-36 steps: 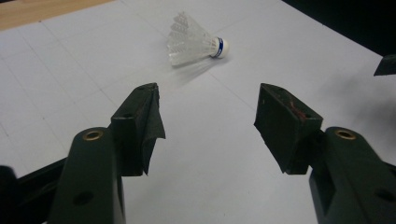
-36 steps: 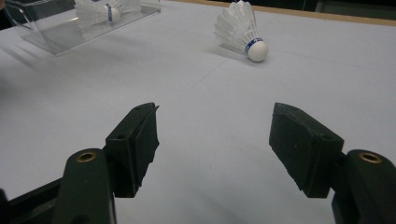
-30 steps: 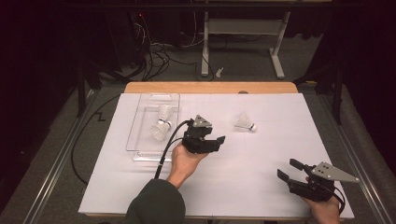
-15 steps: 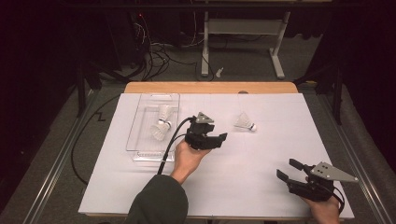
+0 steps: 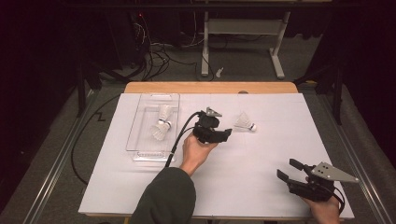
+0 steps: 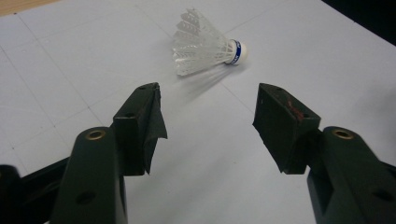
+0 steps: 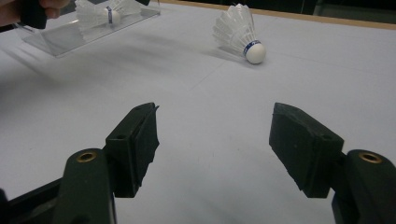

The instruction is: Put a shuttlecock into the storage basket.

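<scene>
Where shuttlecock (image 6: 205, 44) lies, blue band at cork, writing unreadable; left claw (image 6: 208, 126) wide, right claw (image 7: 215, 144) wide.

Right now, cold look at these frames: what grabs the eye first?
The left gripper at mid-table, jaws open and aimed at a lone white shuttlecock lying on its side on the white sheet. Left of it, a clear tray holds two more shuttlecocks. The right gripper sits open and empty at the near right corner.
</scene>
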Motion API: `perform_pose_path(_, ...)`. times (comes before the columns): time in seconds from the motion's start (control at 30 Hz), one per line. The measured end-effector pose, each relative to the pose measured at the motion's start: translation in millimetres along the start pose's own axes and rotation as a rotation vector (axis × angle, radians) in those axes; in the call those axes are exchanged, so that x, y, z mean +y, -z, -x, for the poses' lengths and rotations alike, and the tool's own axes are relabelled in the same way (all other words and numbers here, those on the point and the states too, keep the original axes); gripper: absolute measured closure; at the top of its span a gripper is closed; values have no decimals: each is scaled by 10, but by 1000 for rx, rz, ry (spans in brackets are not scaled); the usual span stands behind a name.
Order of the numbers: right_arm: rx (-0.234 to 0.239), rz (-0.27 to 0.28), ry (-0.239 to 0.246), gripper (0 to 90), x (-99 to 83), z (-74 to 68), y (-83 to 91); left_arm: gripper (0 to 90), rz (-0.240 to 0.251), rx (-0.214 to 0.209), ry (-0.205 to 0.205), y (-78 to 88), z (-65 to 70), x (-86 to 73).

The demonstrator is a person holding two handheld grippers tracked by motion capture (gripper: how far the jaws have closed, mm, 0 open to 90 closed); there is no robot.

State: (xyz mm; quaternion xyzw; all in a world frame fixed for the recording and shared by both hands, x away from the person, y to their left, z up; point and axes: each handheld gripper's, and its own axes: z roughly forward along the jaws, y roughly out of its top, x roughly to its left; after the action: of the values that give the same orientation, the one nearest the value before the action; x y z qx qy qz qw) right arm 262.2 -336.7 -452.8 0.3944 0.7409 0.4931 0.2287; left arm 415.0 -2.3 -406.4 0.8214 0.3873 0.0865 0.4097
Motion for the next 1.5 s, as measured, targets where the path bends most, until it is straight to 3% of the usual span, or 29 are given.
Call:
perform_pose_path(0.37,-1,-2,-1,328,-2,12,-3,429,-62,0,45,-90,-118,118)
perform_pose_path(0.93,-2,-8,-5,328,-9,19,-6,466,-169,-9,-10,-292,-16,422)
perform_pose_path(1.5,12,-16,-7,329,-4,12,-47,469,-250,-16,11,-532,9,586)
